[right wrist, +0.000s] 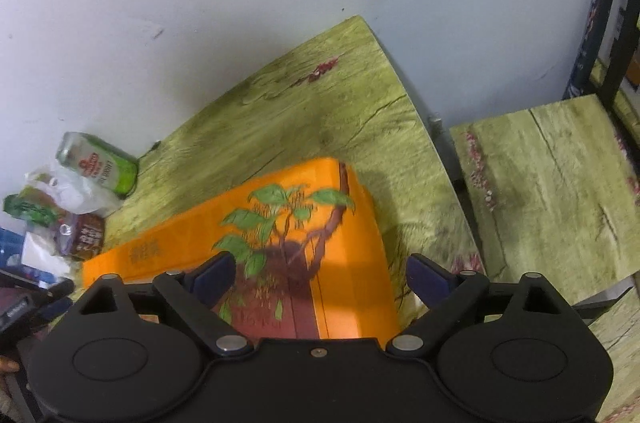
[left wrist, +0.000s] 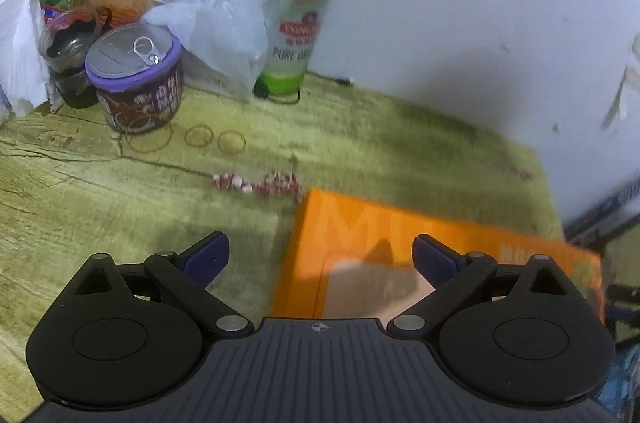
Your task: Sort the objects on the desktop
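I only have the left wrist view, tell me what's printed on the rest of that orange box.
Observer: The orange box carries a green-leafed plant drawing on its top, seen from the right wrist view.
Operator: Is the right gripper holding it?
Observer: No. The right gripper has its jaws wide open above the box, pads not touching it.
Operator: Anything past the table's right edge?
Observer: Yes, a second surface with the same green cover sits beside the table, across a narrow gap.

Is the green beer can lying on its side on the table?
No, the green beer can stands upright against the wall, beside the white plastic bag.
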The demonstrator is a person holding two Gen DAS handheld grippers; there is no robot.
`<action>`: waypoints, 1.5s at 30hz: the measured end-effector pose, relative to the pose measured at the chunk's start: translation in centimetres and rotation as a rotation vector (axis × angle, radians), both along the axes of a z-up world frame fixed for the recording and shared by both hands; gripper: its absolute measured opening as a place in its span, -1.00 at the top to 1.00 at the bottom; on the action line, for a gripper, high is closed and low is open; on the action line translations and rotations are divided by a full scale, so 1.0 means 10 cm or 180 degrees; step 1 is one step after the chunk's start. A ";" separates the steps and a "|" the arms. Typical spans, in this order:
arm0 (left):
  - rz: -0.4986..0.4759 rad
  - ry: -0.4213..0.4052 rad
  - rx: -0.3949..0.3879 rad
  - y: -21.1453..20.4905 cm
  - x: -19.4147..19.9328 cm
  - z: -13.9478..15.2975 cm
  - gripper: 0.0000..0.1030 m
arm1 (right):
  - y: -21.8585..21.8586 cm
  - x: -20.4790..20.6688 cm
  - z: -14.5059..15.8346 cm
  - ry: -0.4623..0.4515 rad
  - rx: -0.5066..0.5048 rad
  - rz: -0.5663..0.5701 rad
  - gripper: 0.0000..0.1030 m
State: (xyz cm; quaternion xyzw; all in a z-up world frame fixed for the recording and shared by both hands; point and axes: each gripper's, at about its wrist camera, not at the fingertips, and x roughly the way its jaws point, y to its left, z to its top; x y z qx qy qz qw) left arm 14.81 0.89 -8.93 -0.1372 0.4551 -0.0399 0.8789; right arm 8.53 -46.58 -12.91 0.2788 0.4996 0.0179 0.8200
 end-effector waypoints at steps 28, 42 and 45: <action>-0.0356 0.0299 -0.0907 0.44 0.02 -0.44 -0.67 | 0.28 0.23 0.14 0.0393 -0.0399 -0.0306 -0.62; -0.0526 0.0412 -0.0896 0.29 -0.37 -0.50 -0.67 | 0.31 -0.27 -0.11 0.0729 -0.0221 -0.0266 -0.83; -0.0509 0.0389 -0.0871 0.28 -0.43 -0.50 -0.67 | 0.33 -0.32 -0.09 0.0734 -0.0260 -0.0237 -0.83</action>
